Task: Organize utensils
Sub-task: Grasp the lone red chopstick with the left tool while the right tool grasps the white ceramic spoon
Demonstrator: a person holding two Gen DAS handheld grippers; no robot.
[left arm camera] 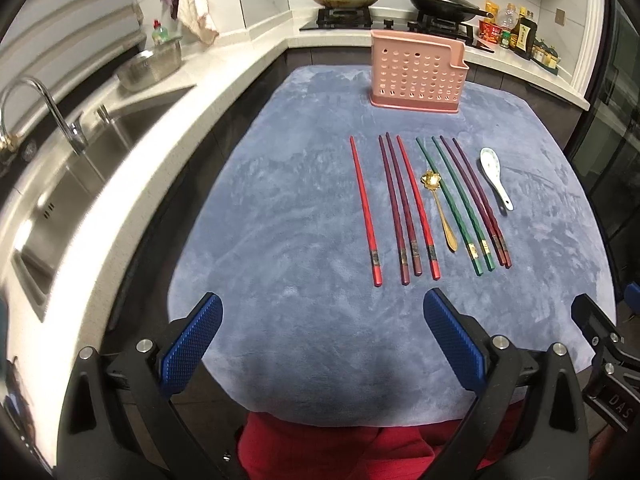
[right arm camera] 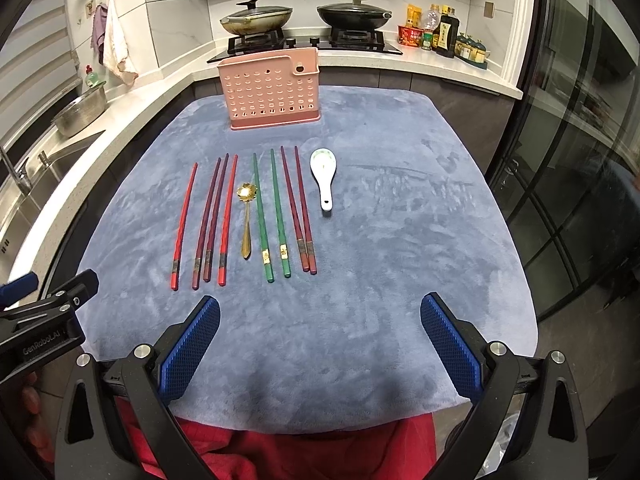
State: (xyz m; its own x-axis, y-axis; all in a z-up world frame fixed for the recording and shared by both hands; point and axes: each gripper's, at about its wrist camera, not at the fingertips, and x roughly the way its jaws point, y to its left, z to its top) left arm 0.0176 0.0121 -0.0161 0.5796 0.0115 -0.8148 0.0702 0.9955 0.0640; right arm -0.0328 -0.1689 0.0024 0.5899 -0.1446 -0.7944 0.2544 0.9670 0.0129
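Table (right arm camera: pixel 400 280) covered by blue-grey plush cloth (right arm camera: pixel 360 340). Directly on cloth: pink perforated holder (right arm camera: pixel 272 92), upright at far end; eight chopsticks (right arm camera: pixel 244 216) side by side; gold spoon (right arm camera: pixel 245 220) among them; white ceramic spoon (right arm camera: pixel 324 172) at right.

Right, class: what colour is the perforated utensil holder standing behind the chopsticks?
Pink; the utensil holder shows best in the right wrist view.

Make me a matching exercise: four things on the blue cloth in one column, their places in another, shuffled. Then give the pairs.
1. white spoon
2. gold spoon
3. pink holder
4. green chopsticks

A. far end of the cloth, upright
B. right end of the row
C. between a red chopstick and a green one
D. right of the gold spoon

Pairs: 1-B, 2-C, 3-A, 4-D
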